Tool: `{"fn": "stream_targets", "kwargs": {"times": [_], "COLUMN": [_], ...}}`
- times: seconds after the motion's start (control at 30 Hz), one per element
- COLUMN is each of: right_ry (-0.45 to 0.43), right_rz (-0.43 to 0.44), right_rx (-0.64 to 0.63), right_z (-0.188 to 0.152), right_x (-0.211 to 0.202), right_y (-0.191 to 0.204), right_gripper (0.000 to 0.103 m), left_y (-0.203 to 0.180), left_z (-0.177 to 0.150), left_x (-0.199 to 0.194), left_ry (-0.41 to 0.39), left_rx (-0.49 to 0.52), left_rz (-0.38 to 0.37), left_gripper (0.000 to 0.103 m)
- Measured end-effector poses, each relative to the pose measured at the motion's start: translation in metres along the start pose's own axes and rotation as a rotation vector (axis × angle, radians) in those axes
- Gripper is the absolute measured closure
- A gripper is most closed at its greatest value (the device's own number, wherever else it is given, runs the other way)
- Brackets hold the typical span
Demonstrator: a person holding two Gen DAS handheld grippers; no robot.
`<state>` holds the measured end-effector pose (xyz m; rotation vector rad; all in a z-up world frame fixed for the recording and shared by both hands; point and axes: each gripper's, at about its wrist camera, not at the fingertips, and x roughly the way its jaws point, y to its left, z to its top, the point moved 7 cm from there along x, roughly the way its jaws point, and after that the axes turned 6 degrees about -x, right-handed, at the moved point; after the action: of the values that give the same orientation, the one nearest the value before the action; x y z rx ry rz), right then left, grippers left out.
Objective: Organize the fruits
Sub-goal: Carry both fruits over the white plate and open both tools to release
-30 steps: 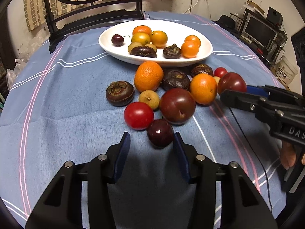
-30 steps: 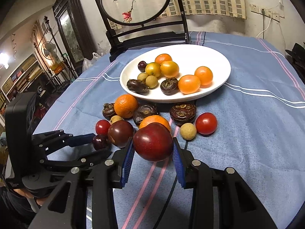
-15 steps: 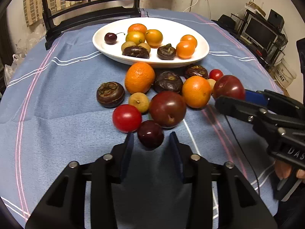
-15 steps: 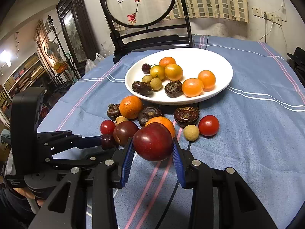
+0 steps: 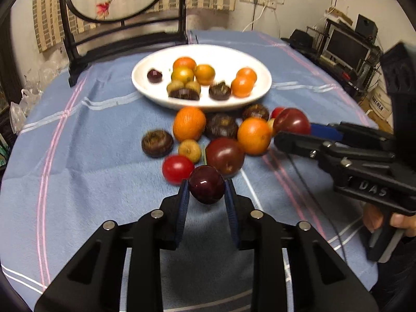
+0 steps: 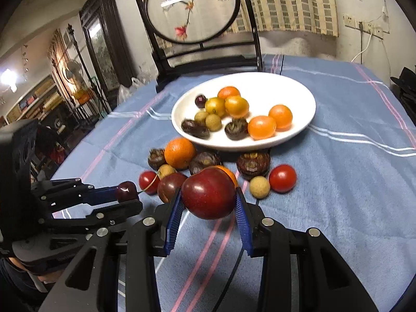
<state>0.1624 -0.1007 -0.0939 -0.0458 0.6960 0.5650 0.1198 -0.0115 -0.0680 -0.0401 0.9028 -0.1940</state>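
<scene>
My left gripper (image 5: 206, 191) is shut on a dark red cherry (image 5: 207, 184) and holds it above the blue cloth; it also shows in the right wrist view (image 6: 127, 190). My right gripper (image 6: 209, 202) is shut on a large red plum (image 6: 209, 193), lifted near the loose pile; the plum also shows in the left wrist view (image 5: 291, 121). A white bowl (image 5: 249, 59) with several small fruits stands behind the pile. Loose on the cloth lie an orange (image 5: 189, 124), a dark plum (image 5: 225, 156), a red tomato (image 5: 177, 169) and several others.
A black chair (image 6: 205, 57) with a round embroidered panel stands behind the table. The blue striped tablecloth (image 5: 78, 156) covers the round table. A thin black cable (image 5: 306, 182) lies on the cloth near the right gripper. Shelves and a monitor stand at the right.
My left gripper has closed on the cherry and lifted it off the cloth. My right gripper has risen slightly with the plum still in it.
</scene>
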Motion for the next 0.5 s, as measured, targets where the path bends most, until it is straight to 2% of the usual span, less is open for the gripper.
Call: {"fn": "stream_targets", "kwargs": {"times": [0.13,0.3,0.5], "right_ry": [-0.062,-0.067,-0.090], "right_rz": [0.034,0.013,-0.021], "right_rx": [0.013,0.011,-0.033], "right_z": [0.014,0.041,0.085], "right_x": [-0.010,-0.013,0.009], "right_y": [0.000,-0.002,0.001], "right_gripper": [0.064,0.064,0.063], "left_y": [-0.004,-0.002,0.025], "left_z": [0.030,0.082,0.127], "left_x": [-0.010,-0.001,0.041], "left_ry": [-0.050,-0.101,-0.073], "left_rx": [0.019,-0.004,-0.113], "left_rz": [-0.013,0.001,0.034], "left_gripper": [0.076,0.076,0.076]}}
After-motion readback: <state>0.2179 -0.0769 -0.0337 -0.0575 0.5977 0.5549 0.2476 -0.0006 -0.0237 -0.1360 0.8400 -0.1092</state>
